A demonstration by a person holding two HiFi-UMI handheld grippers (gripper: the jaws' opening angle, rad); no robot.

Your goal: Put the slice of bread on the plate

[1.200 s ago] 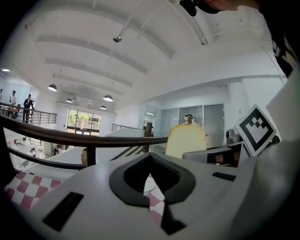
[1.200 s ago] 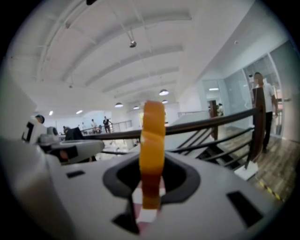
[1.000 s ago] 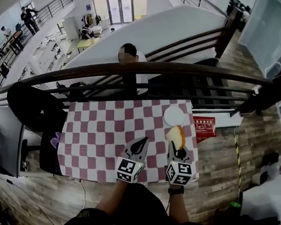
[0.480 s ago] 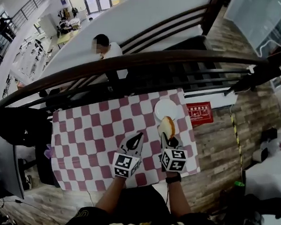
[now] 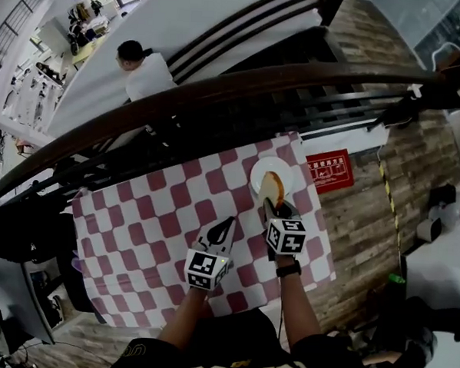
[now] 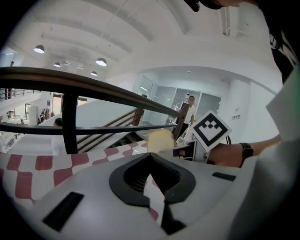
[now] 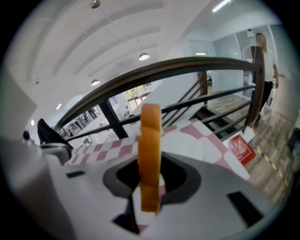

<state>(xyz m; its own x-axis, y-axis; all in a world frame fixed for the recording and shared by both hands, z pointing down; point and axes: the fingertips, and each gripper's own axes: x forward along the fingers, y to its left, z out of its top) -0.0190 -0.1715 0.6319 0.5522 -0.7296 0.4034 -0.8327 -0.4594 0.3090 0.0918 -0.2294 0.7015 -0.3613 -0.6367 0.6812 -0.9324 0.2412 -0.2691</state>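
**Head view:** The worktop [image 5: 135, 236] carries a red-and-white checked cloth [image 5: 182, 215]. A white plate [image 5: 281, 170] sits at its far right corner. The right gripper [image 5: 273, 205] holds the bread [image 5: 272, 189] on edge over the near part of the plate. This view does not show whether the bread touches the plate. The left gripper [image 5: 228, 227] hovers over the cloth, just left of the right one, with its fingers clenched to a point. A dark railing [image 5: 219, 94] curves past the far edge. A red sign [image 5: 329, 171] lies on the floor to the right.

**Left gripper view:** The fingers [image 6: 136, 176] meet at their tips with nothing between them. Beyond them, to the right, is the bread [image 6: 161, 140], next to the right gripper's marker cube [image 6: 211, 130] and the hand [image 6: 229, 154] that carries it.

**Right gripper view:** The fingers [image 7: 180, 180] grasp the bread [image 7: 151, 136], which stands upright and edge-on between them. The plate [image 7: 197, 146] lies just beyond on the cloth [image 7: 117, 150]. The railing [image 7: 164, 70] arches behind it, and the sign [image 7: 241, 147] is at the right.
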